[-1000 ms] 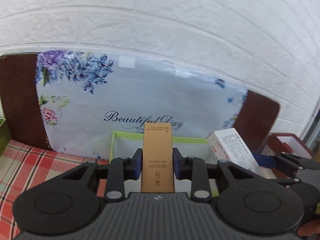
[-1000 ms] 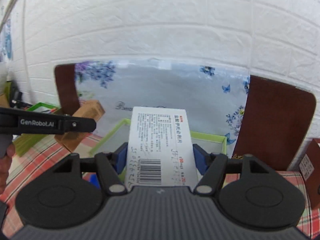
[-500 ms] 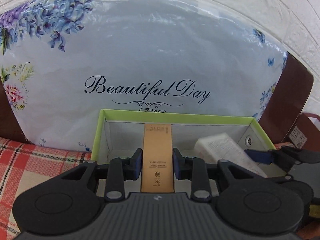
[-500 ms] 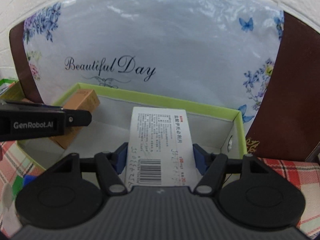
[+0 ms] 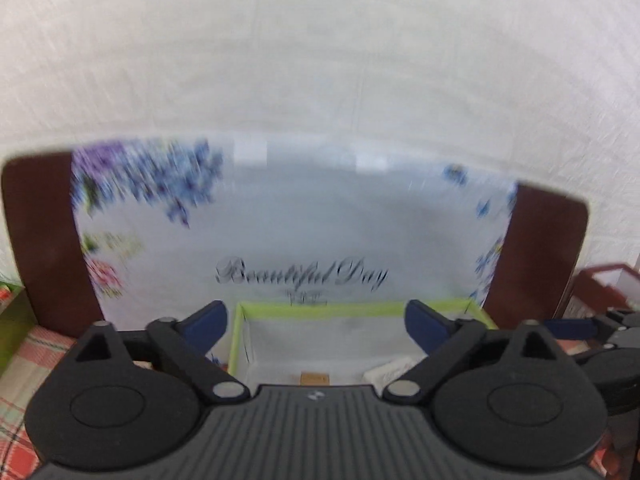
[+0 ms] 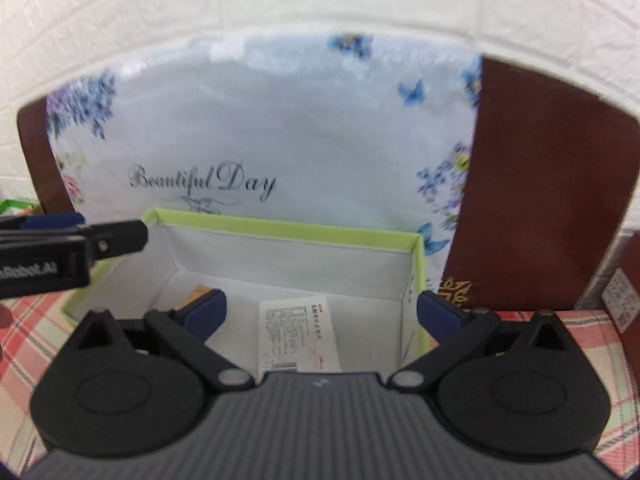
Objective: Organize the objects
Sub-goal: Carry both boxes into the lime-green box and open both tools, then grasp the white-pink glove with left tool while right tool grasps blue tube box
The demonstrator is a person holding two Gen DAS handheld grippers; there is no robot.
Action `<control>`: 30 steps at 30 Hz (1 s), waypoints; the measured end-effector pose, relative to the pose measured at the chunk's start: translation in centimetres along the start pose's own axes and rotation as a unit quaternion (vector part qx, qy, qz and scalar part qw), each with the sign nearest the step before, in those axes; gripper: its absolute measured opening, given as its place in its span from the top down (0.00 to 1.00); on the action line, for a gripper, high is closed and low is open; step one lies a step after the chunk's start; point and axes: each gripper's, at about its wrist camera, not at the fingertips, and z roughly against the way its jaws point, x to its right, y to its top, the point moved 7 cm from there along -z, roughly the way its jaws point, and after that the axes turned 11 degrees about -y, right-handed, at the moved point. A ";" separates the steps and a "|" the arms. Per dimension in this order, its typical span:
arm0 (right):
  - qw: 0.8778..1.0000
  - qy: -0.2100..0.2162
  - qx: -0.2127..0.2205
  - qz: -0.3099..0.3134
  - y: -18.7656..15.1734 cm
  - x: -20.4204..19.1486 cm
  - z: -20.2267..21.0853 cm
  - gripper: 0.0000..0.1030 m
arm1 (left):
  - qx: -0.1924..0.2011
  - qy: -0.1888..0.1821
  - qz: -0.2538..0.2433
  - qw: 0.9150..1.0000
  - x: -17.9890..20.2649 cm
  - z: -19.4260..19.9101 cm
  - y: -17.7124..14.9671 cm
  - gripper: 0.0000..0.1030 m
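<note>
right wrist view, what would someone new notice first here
The big floral panel reading "Beautiful Day" fills the back, leaning against the white brick wall. In front of it sits the green-rimmed box, with a white printed carton lying flat on its floor and a brown carton partly hidden at the left. The right tool hangs wide open over the box, and the left tool pokes in from the left edge.

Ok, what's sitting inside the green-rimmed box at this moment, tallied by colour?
White carton: 1
Tan carton: 1, mostly hidden behind a finger of the right gripper
Total in the green-rimmed box: 2
The left gripper holds nothing, nor does the right.
</note>
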 end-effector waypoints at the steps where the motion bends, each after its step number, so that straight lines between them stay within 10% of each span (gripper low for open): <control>1: 1.000 0.003 0.010 -0.003 0.2 0.2 1.7 0.00 | 0.009 0.006 -0.002 1.000 0.7 1.4 0.3 0.00; 9: 0.998 0.013 0.058 -0.007 -2.1 1.5 13.4 0.00 | -0.005 -0.001 0.033 0.999 3.6 11.7 -2.3 0.00; 16: 0.998 0.008 0.058 -0.002 -10.6 2.3 19.2 0.00 | -0.043 -0.013 0.061 0.997 5.4 17.4 -10.6 0.00; 23: 1.000 0.014 -0.006 0.005 -20.0 3.5 17.4 0.00 | -0.101 0.000 0.079 0.992 6.7 15.2 -16.9 0.00; 30: 0.999 0.036 -0.016 0.009 -20.9 4.9 14.7 0.00 | -0.135 0.001 0.104 0.985 5.4 9.2 -17.4 0.16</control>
